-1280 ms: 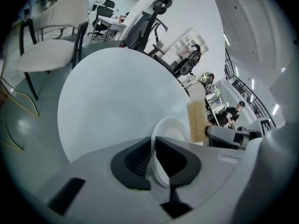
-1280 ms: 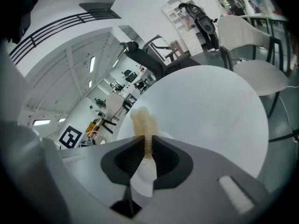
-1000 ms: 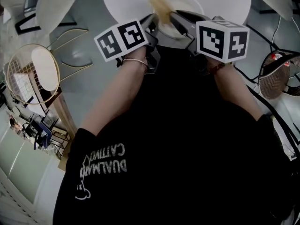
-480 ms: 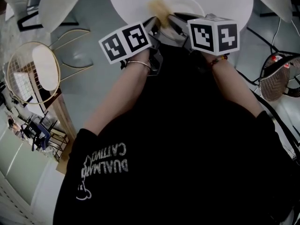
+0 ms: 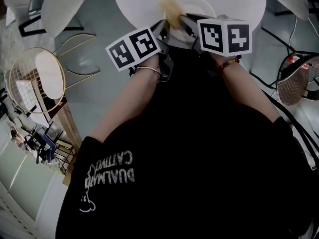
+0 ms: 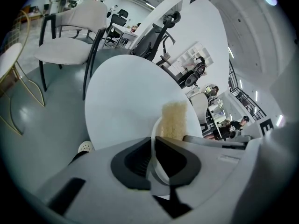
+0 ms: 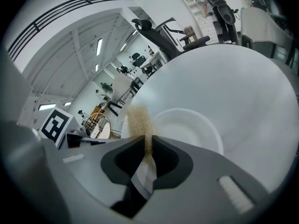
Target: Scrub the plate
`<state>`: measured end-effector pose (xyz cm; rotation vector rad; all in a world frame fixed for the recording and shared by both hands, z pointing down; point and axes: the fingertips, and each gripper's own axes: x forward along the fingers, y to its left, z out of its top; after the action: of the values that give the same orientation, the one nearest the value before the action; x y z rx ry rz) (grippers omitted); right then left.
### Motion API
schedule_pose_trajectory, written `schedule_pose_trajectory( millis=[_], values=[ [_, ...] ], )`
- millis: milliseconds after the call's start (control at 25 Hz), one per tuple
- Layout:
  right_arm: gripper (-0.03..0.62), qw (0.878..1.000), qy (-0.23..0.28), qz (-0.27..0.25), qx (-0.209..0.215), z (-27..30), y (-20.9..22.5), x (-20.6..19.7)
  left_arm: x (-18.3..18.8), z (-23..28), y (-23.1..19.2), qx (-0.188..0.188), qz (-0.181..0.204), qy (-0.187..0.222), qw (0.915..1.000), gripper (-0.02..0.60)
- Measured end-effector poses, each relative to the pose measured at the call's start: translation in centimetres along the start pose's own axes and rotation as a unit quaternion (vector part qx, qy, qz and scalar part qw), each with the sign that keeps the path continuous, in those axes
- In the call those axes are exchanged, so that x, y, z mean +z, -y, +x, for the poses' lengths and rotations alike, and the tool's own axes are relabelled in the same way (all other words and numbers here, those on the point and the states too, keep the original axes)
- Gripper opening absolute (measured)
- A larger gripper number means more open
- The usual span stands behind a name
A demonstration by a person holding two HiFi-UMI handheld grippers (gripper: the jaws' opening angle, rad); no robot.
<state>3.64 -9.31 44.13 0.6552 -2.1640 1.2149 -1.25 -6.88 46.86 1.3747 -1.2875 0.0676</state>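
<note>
A white plate (image 5: 195, 4) lies at the near edge of a round white table (image 5: 239, 4). My left gripper (image 5: 164, 26) is shut on the plate's near rim (image 6: 153, 146), which shows as a thin white edge pinched between the jaws. A tan scrubbing sponge (image 5: 171, 9) stands over the plate's left side. My right gripper (image 5: 186, 21) is shut on the sponge (image 7: 138, 120), with the plate (image 7: 187, 127) just beyond the jaws. From the left gripper view the sponge (image 6: 174, 120) rises right behind the pinched rim.
A white chair (image 5: 60, 4) and a gold wire stool (image 5: 37, 73) stand left of the table. A wire basket (image 5: 291, 83) and cables lie on the floor at the right. The person's black shirt fills the lower head view.
The right gripper's marker cube has shifted a little to the left and turned slightly, the sponge staying at the plate. The left gripper has kept its hold and place.
</note>
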Motion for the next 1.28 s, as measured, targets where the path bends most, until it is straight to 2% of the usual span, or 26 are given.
schedule_pose_trajectory(
  millis=[840,1280],
  values=[
    [0.057,0.997,0.033,0.05,-0.039,-3.4,5.2,0.3,-0.9,0.1,0.7,0.013,0.002,0.006,0.9999,0.028],
    [0.057,0.995,0.055,0.063,-0.05,-4.7,7.0,1.2,-0.9,0.2,0.5,0.016,-0.016,0.018,0.9996,0.028]
  ],
)
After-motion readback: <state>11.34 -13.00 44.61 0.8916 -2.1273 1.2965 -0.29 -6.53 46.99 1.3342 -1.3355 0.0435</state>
